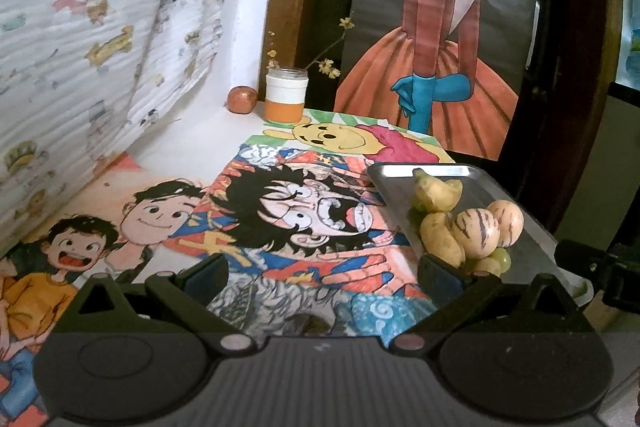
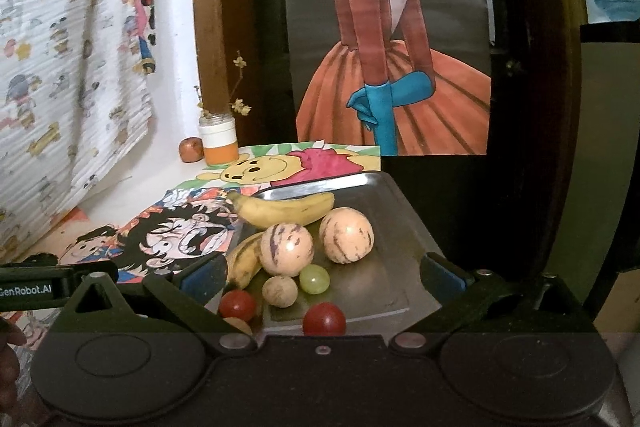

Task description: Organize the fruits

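Left wrist view first: the left gripper (image 1: 320,269) hangs with its jaws spread wide and nothing between them, over a table papered in cartoon drawings (image 1: 304,223). There's free room ahead from 10 to 12 o'clock, all flat paper. At 2 o'clock sits the steel tray (image 1: 424,171), its near corner hidden behind the right finger; on it two striped pepino melons (image 1: 476,231) touch, with bananas (image 1: 436,193) crowded beside them, the lower fruit partly covered. Far back at 12 o'clock stands a white-and-orange jar (image 1: 286,95), a small reddish fruit (image 1: 242,99) just beside it, against a printed curtain (image 1: 100,27).

Right wrist view: the right gripper (image 2: 324,277) is also wide and empty, straddling the tray (image 2: 400,211). Between the fingers lie a green grape (image 2: 315,279), a small brown round fruit (image 2: 280,291) and two red tomatoes (image 2: 324,319), one cut off by the gripper body. A banana (image 2: 284,209) overhangs the tray's left rim at 11 o'clock. The tray's right half is bare. A painted lady poster (image 2: 392,47) backs the scene.
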Motion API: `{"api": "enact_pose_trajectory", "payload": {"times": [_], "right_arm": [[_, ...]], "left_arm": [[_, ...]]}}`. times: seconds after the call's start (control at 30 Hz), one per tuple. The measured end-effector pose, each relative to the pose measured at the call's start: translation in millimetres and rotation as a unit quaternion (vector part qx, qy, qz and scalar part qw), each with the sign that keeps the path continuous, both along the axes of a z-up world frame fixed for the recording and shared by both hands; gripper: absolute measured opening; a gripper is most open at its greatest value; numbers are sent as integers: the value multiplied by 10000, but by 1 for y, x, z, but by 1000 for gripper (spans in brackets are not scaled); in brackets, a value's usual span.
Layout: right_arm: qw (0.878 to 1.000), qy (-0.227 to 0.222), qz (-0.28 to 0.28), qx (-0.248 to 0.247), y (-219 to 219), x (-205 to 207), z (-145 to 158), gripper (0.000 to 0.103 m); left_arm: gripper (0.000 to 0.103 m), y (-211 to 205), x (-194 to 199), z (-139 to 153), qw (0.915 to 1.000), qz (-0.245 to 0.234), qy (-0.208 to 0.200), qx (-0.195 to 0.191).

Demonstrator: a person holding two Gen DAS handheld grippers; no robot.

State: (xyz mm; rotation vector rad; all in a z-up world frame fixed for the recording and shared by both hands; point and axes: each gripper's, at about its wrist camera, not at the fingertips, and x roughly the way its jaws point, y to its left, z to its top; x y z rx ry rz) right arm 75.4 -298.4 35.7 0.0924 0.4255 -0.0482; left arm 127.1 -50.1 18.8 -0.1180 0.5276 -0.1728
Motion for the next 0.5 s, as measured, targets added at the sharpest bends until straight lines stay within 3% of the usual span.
{"api": "enact_pose_trajectory", "payload": {"times": [0.5], "right_arm": [[9995,-298,113,-77,17,-45,-3,102]], "left_arm": [[103,28,-45,-6,9992,235,-264,-196]]}}
